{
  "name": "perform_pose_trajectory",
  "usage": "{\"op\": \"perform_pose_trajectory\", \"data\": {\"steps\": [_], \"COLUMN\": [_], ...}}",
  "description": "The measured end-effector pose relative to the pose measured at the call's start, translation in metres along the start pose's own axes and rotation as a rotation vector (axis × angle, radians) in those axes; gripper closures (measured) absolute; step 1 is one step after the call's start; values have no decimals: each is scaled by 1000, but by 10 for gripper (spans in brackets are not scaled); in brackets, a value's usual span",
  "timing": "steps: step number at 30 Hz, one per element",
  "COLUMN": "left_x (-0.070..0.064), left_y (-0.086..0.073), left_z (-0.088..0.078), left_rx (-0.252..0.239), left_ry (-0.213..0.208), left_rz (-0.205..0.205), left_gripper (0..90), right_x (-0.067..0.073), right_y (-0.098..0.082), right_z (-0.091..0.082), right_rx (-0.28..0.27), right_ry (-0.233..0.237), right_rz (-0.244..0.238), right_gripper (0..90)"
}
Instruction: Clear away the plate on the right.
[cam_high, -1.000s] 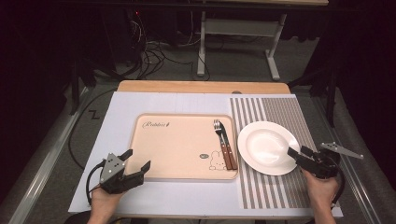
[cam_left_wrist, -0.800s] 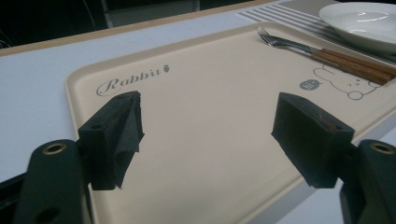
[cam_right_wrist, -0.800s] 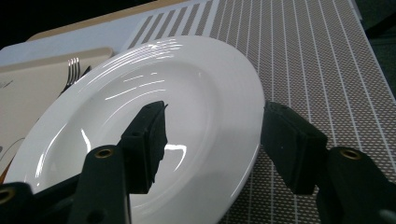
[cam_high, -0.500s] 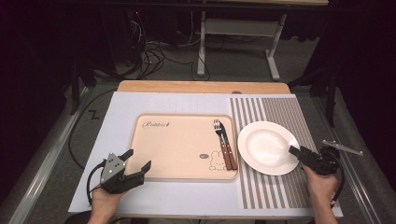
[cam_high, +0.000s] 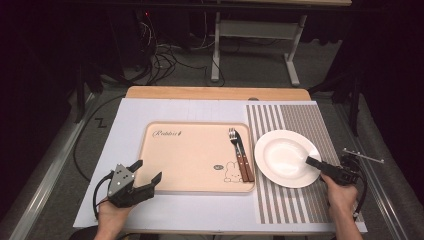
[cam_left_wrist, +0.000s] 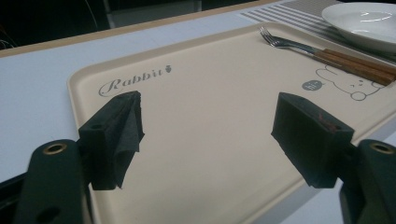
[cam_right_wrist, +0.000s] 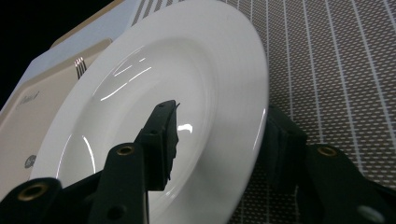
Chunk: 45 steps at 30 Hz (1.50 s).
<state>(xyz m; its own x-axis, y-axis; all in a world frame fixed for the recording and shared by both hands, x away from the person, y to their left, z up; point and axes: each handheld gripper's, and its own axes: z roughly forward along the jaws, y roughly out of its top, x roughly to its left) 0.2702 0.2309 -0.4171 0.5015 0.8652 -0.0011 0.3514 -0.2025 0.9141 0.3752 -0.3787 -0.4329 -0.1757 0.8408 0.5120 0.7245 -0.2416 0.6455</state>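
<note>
The white plate (cam_high: 283, 157), right of centre, is being straddled at its rim by the right claw (cam_high: 314, 162), jaws apart. The left claw (cam_high: 146, 176) is being held agape at the tray's (cam_high: 192, 155) lower-left corner.

Right gripper (cam_high: 314, 162) at plate (cam_high: 285, 157) — left gripper (cam_high: 147, 172) idle.

I am reading "Rabbit" in script on the beige tray (cam_left_wrist: 196, 121) ahead of my claw; its speech-bubble print is too small.

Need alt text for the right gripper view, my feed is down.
The right claw straddles the rim of the round white ceramic plate, one jaw over the bowl, one outside it, not closed. The plate rests on a grey striped placemat.
</note>
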Motion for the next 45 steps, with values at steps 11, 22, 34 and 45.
{"op": "perform_pose_trajectory", "data": {"steps": [11, 22, 34, 45], "left_x": [-2, -2, -2, -2], "left_y": [0, 0, 1, 0], "left_z": [1, 3, 1, 1], "left_rx": [7, 10, 0, 0], "left_ry": [0, 7, 5, 3], "left_rz": [13, 12, 7, 13], "left_gripper": [251, 251, 251, 250], "right_x": [-2, -4, -8, -3], "right_y": [2, 5, 6, 7], "right_z": [10, 16, 15, 10], "right_rx": [66, 84, 103, 76], "right_ry": [41, 42, 76, 116], "right_rz": [51, 79, 135, 135], "right_gripper": [581, 701, 766, 804]}}
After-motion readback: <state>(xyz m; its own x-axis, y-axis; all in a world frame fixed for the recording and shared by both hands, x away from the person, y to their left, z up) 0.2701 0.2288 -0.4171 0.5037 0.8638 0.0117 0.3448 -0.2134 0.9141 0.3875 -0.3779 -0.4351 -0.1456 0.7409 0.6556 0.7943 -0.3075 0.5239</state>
